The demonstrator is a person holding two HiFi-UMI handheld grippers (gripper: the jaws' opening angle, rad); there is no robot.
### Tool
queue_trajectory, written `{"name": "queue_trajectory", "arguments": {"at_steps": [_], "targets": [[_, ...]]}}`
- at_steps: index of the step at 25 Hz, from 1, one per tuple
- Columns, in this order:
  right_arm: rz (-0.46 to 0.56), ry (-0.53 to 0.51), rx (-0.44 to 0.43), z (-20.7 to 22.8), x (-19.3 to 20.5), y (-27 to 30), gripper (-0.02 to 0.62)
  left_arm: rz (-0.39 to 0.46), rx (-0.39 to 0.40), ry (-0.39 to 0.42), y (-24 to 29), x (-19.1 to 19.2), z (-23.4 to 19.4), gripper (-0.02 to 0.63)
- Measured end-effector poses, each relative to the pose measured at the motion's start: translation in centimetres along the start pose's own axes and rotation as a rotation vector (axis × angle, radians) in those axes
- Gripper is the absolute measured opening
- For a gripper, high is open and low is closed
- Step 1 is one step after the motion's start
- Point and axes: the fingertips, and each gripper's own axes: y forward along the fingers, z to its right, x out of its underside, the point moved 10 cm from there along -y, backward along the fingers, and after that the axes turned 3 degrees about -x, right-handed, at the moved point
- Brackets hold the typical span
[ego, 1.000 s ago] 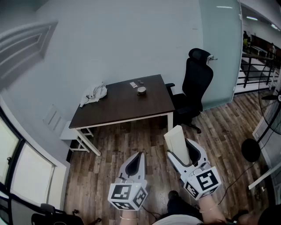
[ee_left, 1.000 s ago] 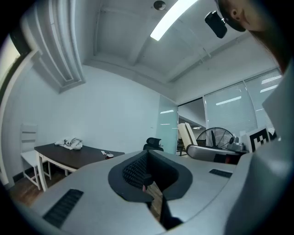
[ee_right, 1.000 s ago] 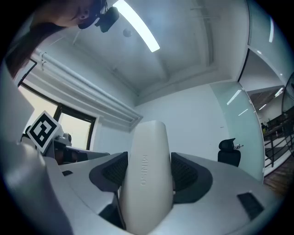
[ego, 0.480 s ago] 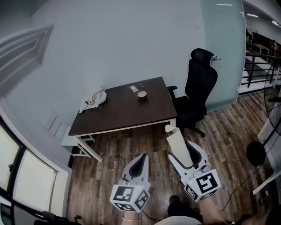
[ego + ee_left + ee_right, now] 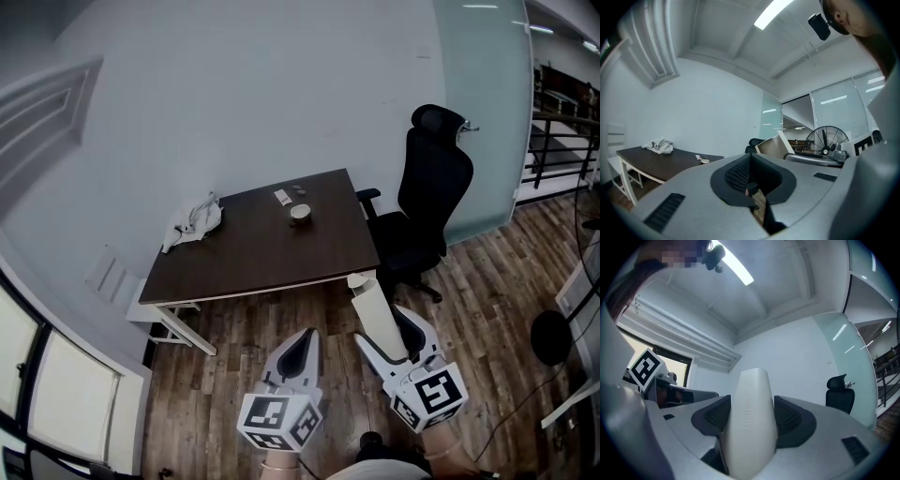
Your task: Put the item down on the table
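In the head view my right gripper (image 5: 386, 328) is shut on a long cream-white item (image 5: 369, 305) that sticks up and forward, its top by the near right corner of the dark brown table (image 5: 253, 258). Through the right gripper view the item (image 5: 752, 423) fills the gap between the dark pads (image 5: 716, 414), which press on both its sides. My left gripper (image 5: 300, 345) hangs beside it over the wooden floor, jaws together with nothing between them. In the left gripper view the table (image 5: 661, 161) lies ahead to the left, and the left gripper (image 5: 749, 177) is shut.
On the table lie a crumpled white cloth (image 5: 193, 218), a small round cup (image 5: 300, 214) and a small flat white thing (image 5: 281, 197). A black office chair (image 5: 431, 202) stands at the table's right end. A floor fan (image 5: 827, 140) stands to the right.
The table has come nearer to both grippers. The item in the right gripper has turned and now shows narrower, its top reaching the table's front corner. The left gripper stays shut.
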Motion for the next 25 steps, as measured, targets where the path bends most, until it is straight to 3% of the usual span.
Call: {"name": "queue_trajectory", "arguments": {"at_steps": [14,25], "targets": [[-0.017,0.021,-0.050,6.5,1.0,4.8,0.295,-0.019,-0.045,0.007,6.7,0.6,-0.6,0.017],[-0.040,0.023,-0.071,7.7,2.2,11.4,0.295,-0.006,-0.063,0.007,11.0,-0.4,-5.7,0.017]]}}
